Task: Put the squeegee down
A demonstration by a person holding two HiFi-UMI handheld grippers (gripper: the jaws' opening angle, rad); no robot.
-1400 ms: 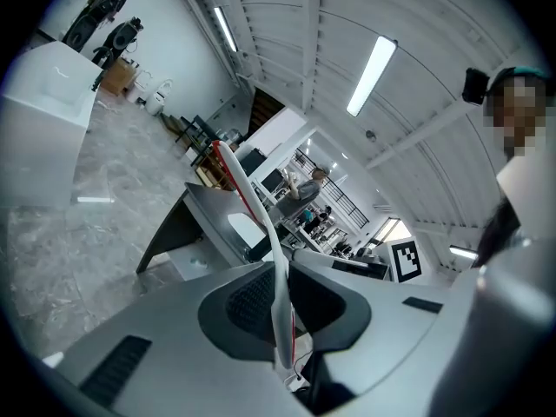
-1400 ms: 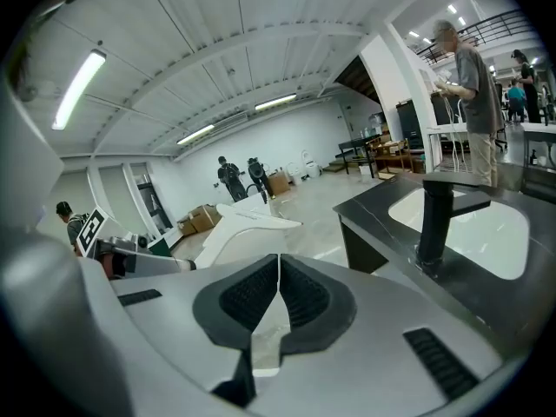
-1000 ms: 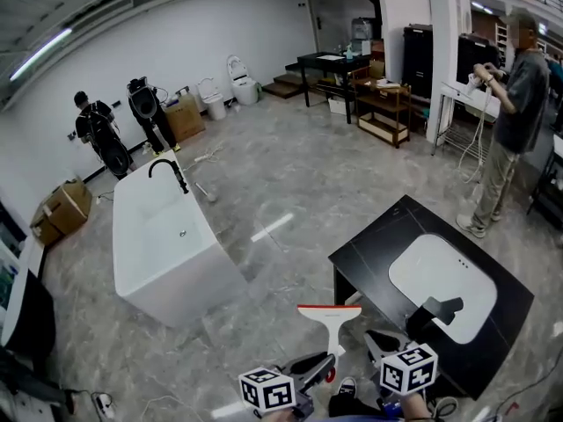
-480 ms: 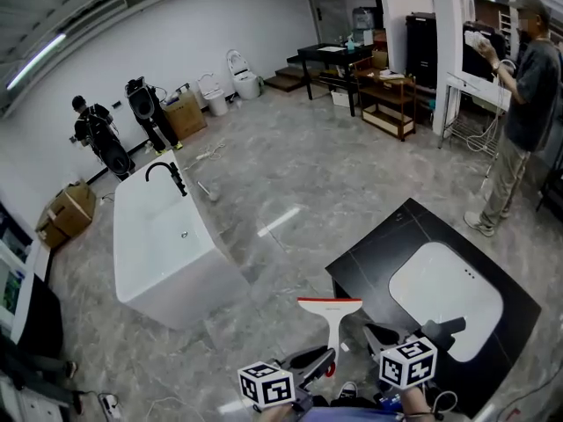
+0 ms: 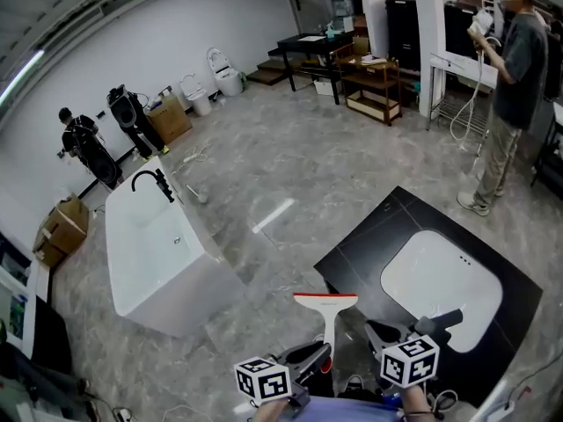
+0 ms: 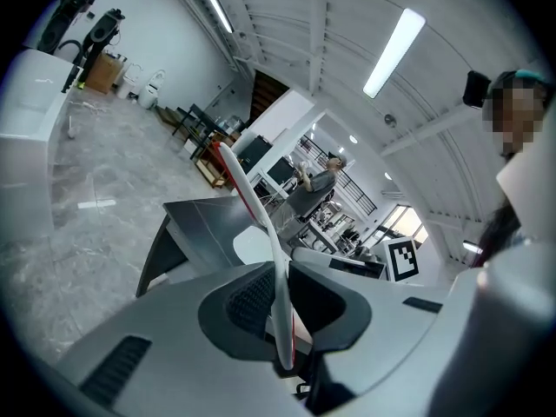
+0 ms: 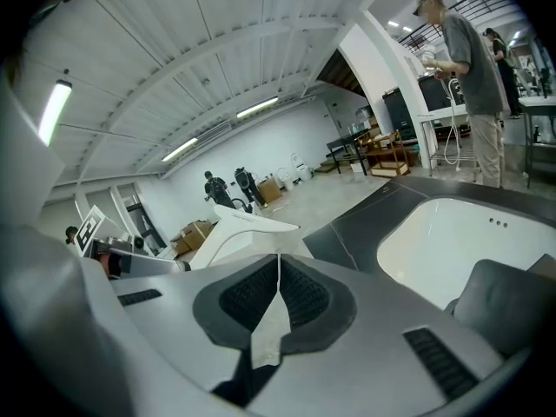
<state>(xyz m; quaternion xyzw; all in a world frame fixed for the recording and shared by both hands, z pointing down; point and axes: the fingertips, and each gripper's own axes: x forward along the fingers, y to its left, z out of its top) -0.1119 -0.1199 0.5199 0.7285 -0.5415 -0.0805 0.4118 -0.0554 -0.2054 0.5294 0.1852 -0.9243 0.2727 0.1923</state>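
White, red-edged squeegee (image 5: pixel 327 310) stands upright, clamped in left tongs (image 5: pixel 318 353); right tongs (image 5: pixel 376 333) pinched together, empty.

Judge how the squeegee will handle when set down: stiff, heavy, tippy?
Probably stiff: the squeegee stands straight out of the left gripper without sagging. Likely light, held by its thin handle alone. Its wide head suggests laying it flat.

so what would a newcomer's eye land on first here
Probably the white squeegee with its red-edged blade, clamped upright in the left gripper at the bottom centre of the head view. Next come the big white bathtub standing to its left and the black counter with a white basin to its right.
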